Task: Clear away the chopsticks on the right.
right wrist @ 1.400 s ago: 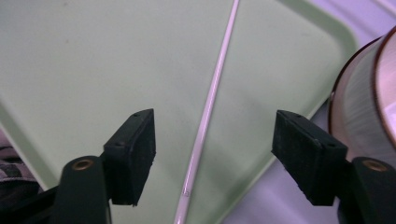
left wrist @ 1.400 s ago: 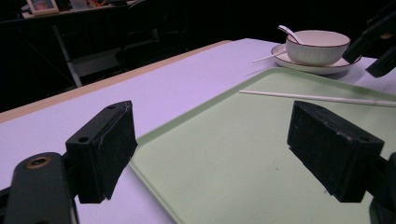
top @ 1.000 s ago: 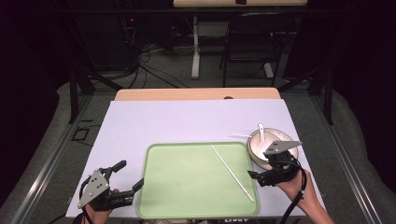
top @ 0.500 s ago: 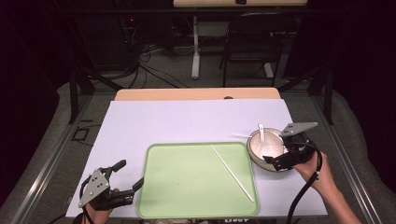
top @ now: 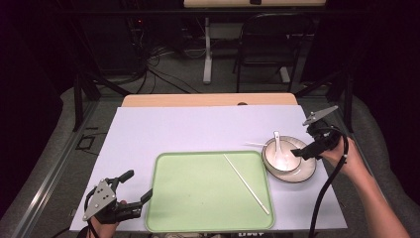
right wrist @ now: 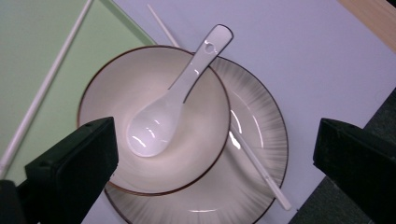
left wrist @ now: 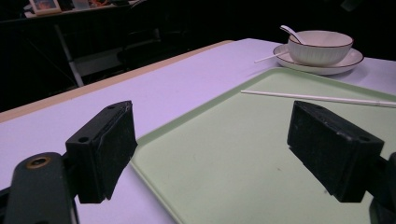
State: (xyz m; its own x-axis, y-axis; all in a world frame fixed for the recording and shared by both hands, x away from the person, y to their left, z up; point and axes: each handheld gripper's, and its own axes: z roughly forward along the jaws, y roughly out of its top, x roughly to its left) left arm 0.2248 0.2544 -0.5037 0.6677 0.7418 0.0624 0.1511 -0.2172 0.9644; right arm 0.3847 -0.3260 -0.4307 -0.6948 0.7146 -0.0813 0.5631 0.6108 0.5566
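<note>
- The right claw [top: 303, 151] hangs over the right rim of the bowl [top: 279, 154]. Its jaws have just been opening and now stand spread wide, with nothing between the pads.
- Seen in the right gripper view, the bowl [right wrist: 154, 119] lies below and between the two black jaws, which do not touch it.
- The bowl sits on a plate [top: 304, 173], just to the right of the green tray [top: 198, 198] on the bench [top: 173, 129].
- A white spoon [right wrist: 175, 100] lies in the bowl, scoop down in the hollow and handle leaning out over the far rim.
- One white chopstick [right wrist: 259, 170] lies across the plate, passing under the bowl, with its far end out on the bench.
- A second chopstick [top: 246, 183] lies slantwise on the tray, left of the bowl.
- The left claw [top: 134, 188] rests at the near left corner of the tray, well apart from the bowl. Its jaws are spread and empty, one over the bench and one over the tray's edge.
</note>
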